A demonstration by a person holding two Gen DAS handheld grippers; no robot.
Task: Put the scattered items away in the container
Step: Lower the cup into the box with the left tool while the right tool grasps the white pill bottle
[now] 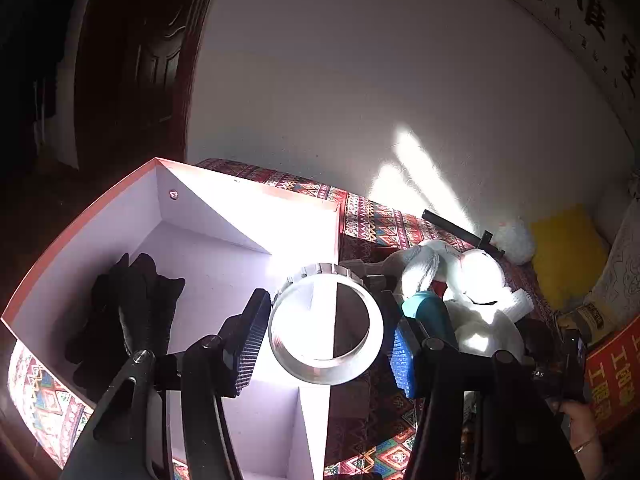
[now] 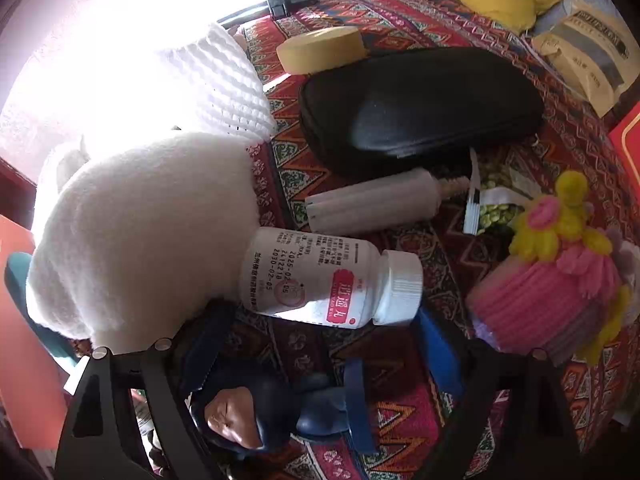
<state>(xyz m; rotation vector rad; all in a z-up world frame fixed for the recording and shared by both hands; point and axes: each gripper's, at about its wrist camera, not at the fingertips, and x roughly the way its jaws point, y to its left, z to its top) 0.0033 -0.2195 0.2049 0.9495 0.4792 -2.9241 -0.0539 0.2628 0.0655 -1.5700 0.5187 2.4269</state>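
Ring clamped in left gripper fingers, over box edge for dropping in; right gripper fingers open, bottle at 12 o'clock, likely next pick.

Hard sunlight blows out the white box interior and the plush toy; the door side stays dark, and fisheye edges bend.

A lived-in home room: a patterned woven cloth covers the table, a dark panelled wooden door stands far left, calligraphy scroll (far right) hangs on the white wall.
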